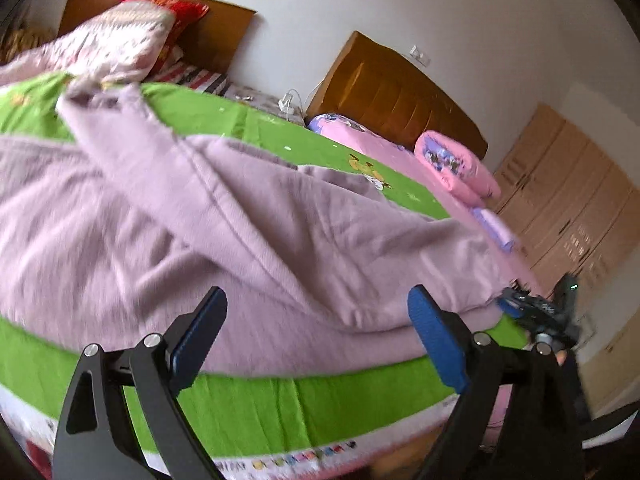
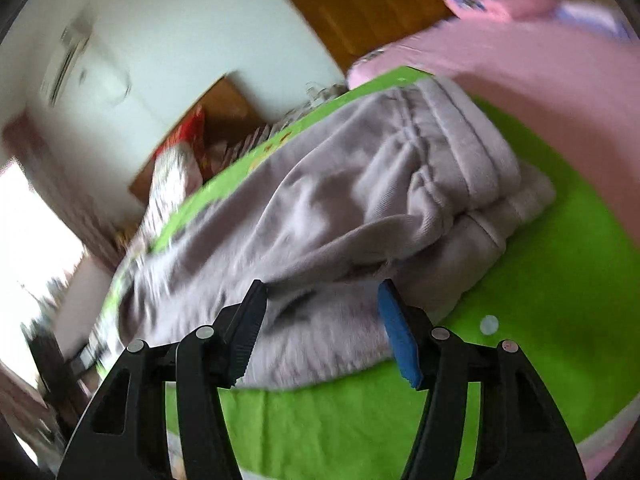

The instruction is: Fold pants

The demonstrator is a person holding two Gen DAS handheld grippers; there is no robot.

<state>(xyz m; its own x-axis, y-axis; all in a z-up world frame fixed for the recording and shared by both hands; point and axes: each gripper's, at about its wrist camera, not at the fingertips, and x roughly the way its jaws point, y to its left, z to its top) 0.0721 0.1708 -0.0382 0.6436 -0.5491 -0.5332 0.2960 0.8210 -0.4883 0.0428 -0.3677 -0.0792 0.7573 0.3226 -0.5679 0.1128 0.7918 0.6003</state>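
we see the pants (image 1: 208, 216) — pale lilac, soft knit — spread over the green sheet (image 1: 304, 404) on the bed, reaching close to its near edge. in the left wrist view the cloth lies rumpled, with a long seam running diagonally across it and one part trailing off toward the far left.

left gripper (image 1: 316, 336): jaws stand wide apart, nothing between the pads. the pants lie just beyond and below the fingertips; we cannot tell whether the tips brush the cloth.

right gripper (image 2: 320, 328): jaws parted about halfway, with the near edge of the pants (image 2: 320, 220) lying between and under the fingers. the pads do not press on the cloth, so nothing is gripped. in this view the gathered waistband sits at the far right of the pile, doubled over itself.

the right gripper (image 1: 536, 312) also shows at the right edge of the left wrist view, blurred, at the corner of the pants.

around the work area: a pink pillow (image 1: 456, 168) on a pink sheet (image 1: 376, 144) farther along the bed, a brown headboard (image 1: 396, 96) against the white wall, a pink flowered quilt (image 1: 116, 40) heaped at far left, and pale wooden cabinets (image 1: 568, 200) on the right. both views are motion-blurred — fine detail is not readable.
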